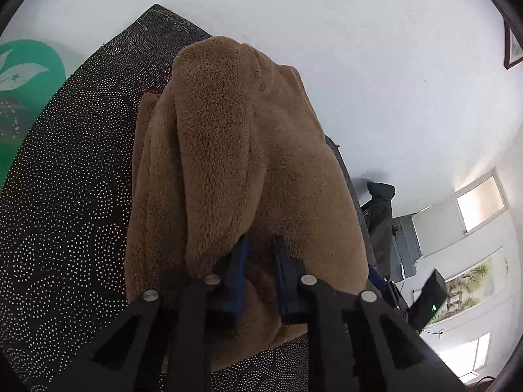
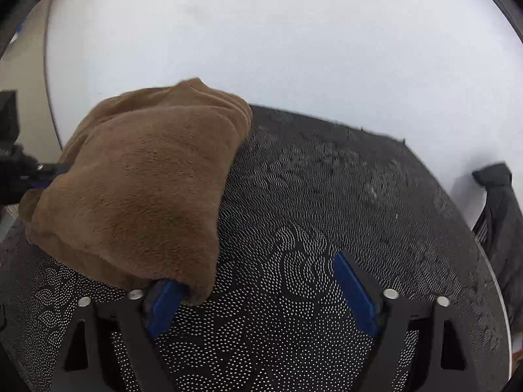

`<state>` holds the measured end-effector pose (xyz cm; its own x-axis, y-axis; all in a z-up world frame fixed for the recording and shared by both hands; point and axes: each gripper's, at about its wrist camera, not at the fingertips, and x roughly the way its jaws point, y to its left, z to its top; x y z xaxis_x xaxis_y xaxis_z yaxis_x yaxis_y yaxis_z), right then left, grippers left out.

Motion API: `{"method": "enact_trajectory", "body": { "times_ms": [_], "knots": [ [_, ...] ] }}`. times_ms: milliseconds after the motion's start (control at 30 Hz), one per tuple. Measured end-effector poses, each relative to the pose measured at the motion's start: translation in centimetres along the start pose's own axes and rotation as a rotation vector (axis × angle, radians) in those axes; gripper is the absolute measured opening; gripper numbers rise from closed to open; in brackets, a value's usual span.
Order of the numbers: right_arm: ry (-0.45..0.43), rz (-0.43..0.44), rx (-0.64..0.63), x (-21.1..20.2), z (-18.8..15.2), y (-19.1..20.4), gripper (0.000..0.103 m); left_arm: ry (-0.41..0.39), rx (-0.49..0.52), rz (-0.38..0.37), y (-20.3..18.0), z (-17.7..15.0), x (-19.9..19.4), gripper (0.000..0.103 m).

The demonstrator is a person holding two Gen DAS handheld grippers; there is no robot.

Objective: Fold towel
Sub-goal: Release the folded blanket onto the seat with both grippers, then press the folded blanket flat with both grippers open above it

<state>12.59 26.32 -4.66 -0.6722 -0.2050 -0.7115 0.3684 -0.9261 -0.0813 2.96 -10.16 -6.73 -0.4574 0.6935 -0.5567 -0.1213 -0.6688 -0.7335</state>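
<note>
A brown fluffy towel point(image 1: 235, 150) lies bunched in thick folds on the black dotted tablecloth point(image 1: 72, 196). My left gripper point(image 1: 260, 254) has its blue pads close together with towel fabric pinched between them, and a fold drapes over its left finger. In the right wrist view the towel point(image 2: 140, 189) sits at the left, its near corner resting over the left fingertip point(image 2: 166, 294). My right gripper point(image 2: 261, 281) stands wide open over bare tablecloth point(image 2: 327, 196), holding nothing. The left gripper point(image 2: 42, 168) shows at the towel's far left edge.
A white wall rises behind the table. A dark jacket point(image 2: 500, 209) hangs past the table's right edge point(image 2: 483, 248). A green sign point(image 1: 29, 75) stands at the left, and windows and a picture point(image 1: 474, 281) are at the right.
</note>
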Motion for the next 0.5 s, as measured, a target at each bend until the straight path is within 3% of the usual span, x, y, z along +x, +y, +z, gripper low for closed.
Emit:
{"method": "enact_trajectory", "body": {
  "times_ms": [67,233,300,367,433,500],
  "knots": [
    [0.045,0.035,0.039,0.7,0.0,-1.0,0.100,-0.005,-0.014,-0.026,0.5,0.0,-0.1,0.016],
    [0.026,0.064,-0.006,0.5,-0.1,-0.6,0.100,-0.013,-0.033,-0.076,1.0,0.0,-0.9,0.020],
    [0.013,0.093,-0.025,-0.3,-0.1,-0.7,0.100,-0.022,-0.017,-0.090,0.6,-0.2,-1.6,0.033],
    [-0.009,0.141,-0.026,-1.2,-0.2,-1.1,0.100,-0.036,0.007,-0.102,-0.2,-0.4,-2.3,0.060],
    [-0.045,0.202,-0.012,-2.1,0.2,-1.4,0.100,-0.047,0.031,-0.091,-1.1,-0.6,-2.6,0.078],
    [-0.081,0.253,-0.006,-3.1,1.1,-1.1,0.100,-0.057,0.054,-0.076,-2.1,-0.8,-2.8,0.084]
  ]
}}
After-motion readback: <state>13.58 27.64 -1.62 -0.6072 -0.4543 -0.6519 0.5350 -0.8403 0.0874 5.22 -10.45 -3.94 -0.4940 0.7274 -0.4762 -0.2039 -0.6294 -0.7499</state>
